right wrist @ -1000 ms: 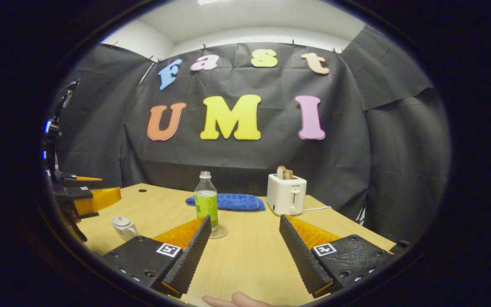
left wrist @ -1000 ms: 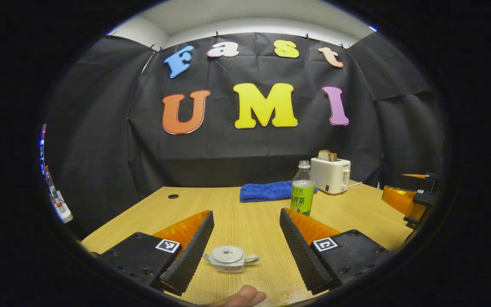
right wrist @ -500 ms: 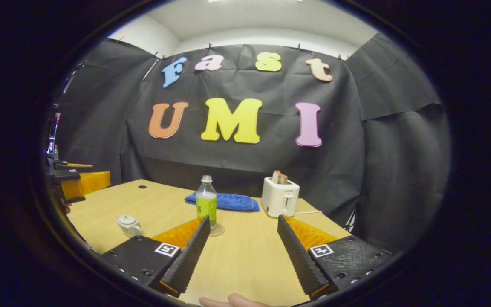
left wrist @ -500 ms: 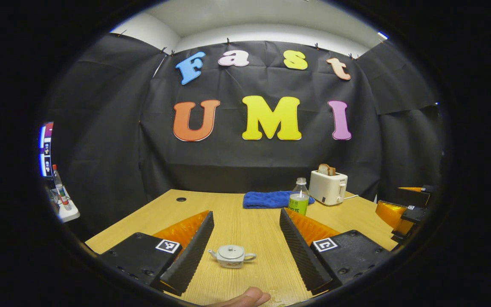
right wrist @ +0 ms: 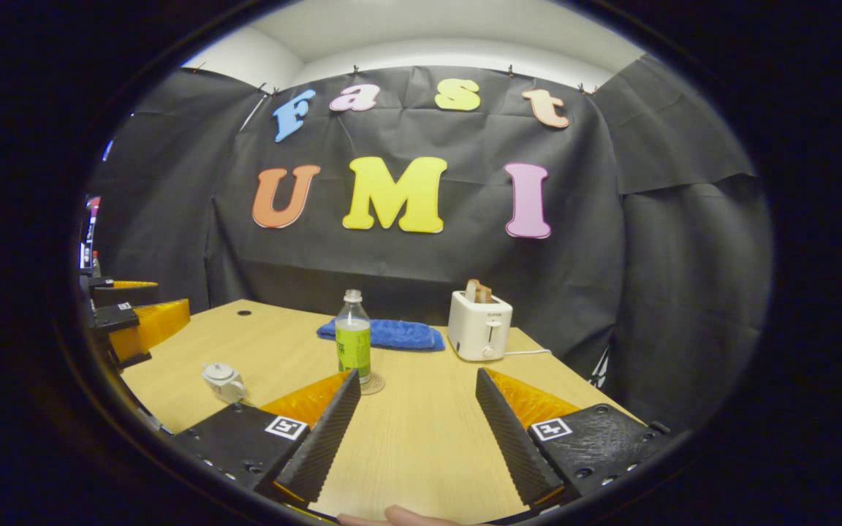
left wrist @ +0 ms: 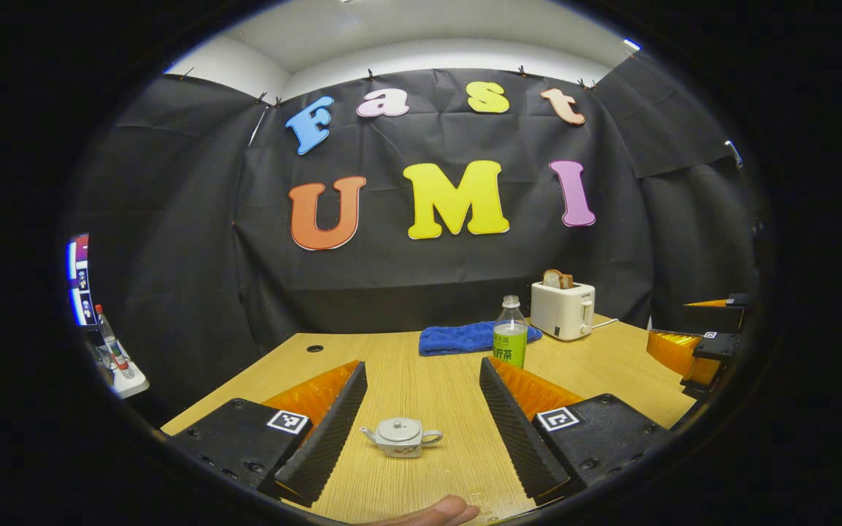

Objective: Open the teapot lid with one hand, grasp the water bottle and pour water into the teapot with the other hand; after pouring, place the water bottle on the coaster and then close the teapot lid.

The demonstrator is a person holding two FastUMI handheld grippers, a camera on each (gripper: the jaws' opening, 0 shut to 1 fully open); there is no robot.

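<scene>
On the wooden table (right wrist: 421,431) the bottle (right wrist: 353,338) stands upright on its coaster (right wrist: 373,385), the small lidded teapot (left wrist: 400,437) sits well apart, between the spread fingers of the left gripper (left wrist: 421,427), and the right gripper (right wrist: 414,431) is likewise spread, holding nothing.
</scene>
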